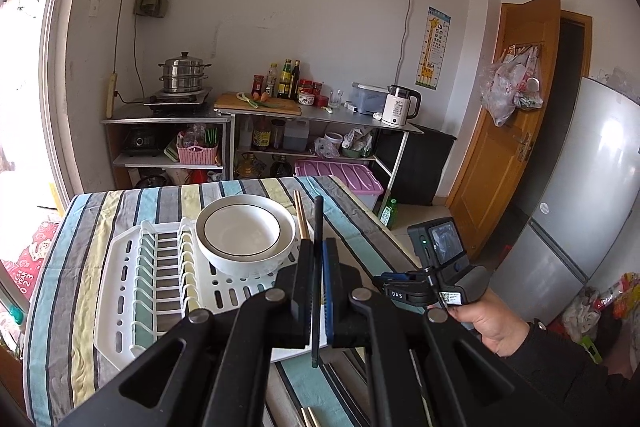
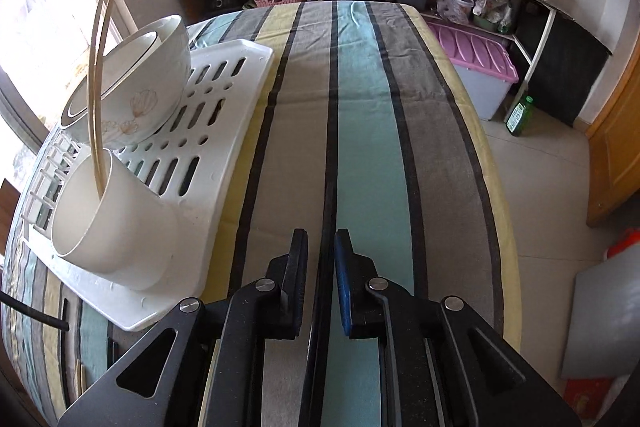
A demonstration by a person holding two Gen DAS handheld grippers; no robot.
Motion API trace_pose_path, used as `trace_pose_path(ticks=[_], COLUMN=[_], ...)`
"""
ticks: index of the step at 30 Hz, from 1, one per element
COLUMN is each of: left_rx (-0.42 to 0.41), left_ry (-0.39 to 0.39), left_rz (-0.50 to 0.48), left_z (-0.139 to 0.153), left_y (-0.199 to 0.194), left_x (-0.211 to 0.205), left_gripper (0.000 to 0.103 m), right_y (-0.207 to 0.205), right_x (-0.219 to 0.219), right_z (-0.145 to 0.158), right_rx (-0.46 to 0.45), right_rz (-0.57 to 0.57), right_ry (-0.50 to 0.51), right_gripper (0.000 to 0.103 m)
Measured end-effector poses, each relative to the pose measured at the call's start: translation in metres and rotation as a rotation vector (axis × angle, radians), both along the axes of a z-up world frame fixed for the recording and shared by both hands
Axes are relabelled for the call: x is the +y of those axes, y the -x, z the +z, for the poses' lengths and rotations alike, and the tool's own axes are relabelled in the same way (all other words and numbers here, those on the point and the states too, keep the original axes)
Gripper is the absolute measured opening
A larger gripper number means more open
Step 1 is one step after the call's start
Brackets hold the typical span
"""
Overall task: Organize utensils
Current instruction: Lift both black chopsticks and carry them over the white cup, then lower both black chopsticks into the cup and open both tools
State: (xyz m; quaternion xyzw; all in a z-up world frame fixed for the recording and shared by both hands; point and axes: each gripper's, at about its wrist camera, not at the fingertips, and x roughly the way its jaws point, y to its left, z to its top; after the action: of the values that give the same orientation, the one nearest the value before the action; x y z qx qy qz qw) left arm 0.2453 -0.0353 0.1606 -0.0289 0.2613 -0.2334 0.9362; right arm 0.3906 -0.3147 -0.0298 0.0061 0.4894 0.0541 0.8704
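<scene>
My left gripper (image 1: 318, 247) is shut on a dark chopstick (image 1: 318, 219), held upright above the striped table (image 1: 80, 307). Behind it, stacked white bowls (image 1: 240, 231) sit on a white dish rack (image 1: 120, 287). A hand holds the right gripper's body (image 1: 436, 255) at the right. In the right wrist view, my right gripper (image 2: 322, 239) hangs low over the cloth. Its jaws stand slightly apart around a second dark chopstick (image 2: 325, 267) lying on the table, with a gap beside the pads. A white cup (image 2: 116, 227) on the rack (image 2: 224, 131) holds pale wooden chopsticks (image 2: 98, 79).
More chopstick ends (image 1: 310, 417) lie near the table's front edge. A black cable (image 2: 36, 311) crosses the left. Beyond the table are a counter with a pot (image 1: 184, 73), bottles and a kettle (image 1: 400, 107), a purple-lidded bin (image 2: 476, 63), a green bottle (image 2: 520, 115) and a fridge (image 1: 580, 207).
</scene>
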Motion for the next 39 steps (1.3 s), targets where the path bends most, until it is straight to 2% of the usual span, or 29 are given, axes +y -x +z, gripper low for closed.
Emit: trace_pose_path(ticks=[2, 7, 10, 14, 21, 25, 39], left_rx=[-0.003, -0.002, 0.001, -0.003, -0.011, -0.019, -0.018], left_ry=[0.001, 0.006, 0.011, 0.011, 0.009, 0.005, 0.014], left_rz=[-0.006, -0.011, -0.014, -0.017, -0.009, -0.007, 0.021], left_z=[0.000, 0.000, 0.001, 0.005, 0.015, 0.022, 0.037], left_y=[-0.001, -0.003, -0.004, -0.004, -0.005, -0.004, -0.028], left_x=[-0.001, -0.001, -0.002, -0.003, -0.007, -0.010, -0.016], left_gripper=[0.004, 0.004, 0.004, 0.005, 0.005, 0.005, 0.005], right_y=[-0.001, -0.003, 0.000, 0.013, 0.047, 0.060, 0.068], right_x=[0.001, 0.004, 0.002, 0.000, -0.002, -0.001, 0.009], right_z=[-0.004, -0.001, 0.003, 0.031, 0.108, 0.140, 0.189], right_rx=[0.006, 0.015, 0.004, -0.076, -0.279, -0.367, -0.488], right_rz=[0.001, 0.007, -0.002, -0.004, 0.017, 0.025, 0.033], right_ry=[0.027, 0.060, 0.025, -0.007, -0.070, -0.097, -0.115], right_gripper=[0.005, 0.005, 0.005, 0.004, 0.004, 0.004, 0.004])
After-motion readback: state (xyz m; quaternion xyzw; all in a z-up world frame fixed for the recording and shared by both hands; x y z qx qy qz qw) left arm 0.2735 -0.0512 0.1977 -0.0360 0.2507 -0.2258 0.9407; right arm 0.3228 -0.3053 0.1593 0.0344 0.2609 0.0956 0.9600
